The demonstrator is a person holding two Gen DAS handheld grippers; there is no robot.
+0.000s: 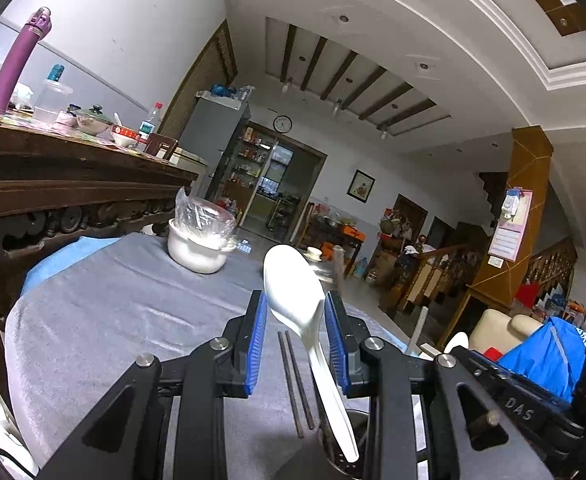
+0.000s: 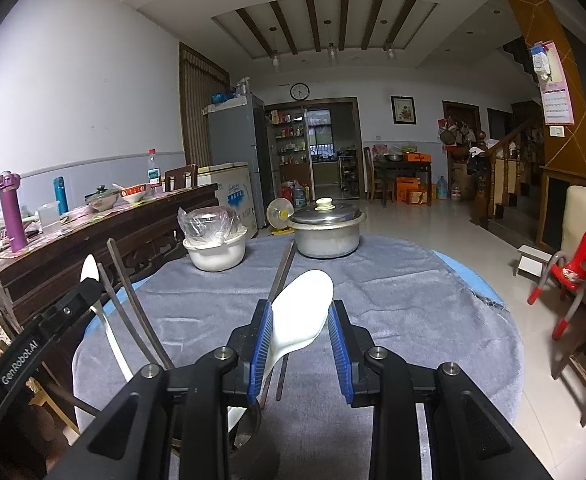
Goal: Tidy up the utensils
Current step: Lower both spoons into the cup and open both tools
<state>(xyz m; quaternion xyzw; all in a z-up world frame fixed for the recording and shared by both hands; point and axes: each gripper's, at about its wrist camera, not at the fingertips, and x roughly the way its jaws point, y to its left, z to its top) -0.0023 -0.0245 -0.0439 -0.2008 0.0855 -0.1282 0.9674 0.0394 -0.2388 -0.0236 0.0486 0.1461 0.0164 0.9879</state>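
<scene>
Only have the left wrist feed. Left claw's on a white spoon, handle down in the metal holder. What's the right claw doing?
Observer: The right claw brackets a second white spoon, its bowl spanning pad to pad and its handle running down toward the metal holder.
Operator: I see only a cream knob far ahead. What is it?
Observer: It's the lid of a steel pot on the grey cloth, right of the white bowl.
Operator: I see one chopstick pair. Any more?
Observer: Two dark pairs here: centre pair leaning toward the pot, far-left pair.
</scene>
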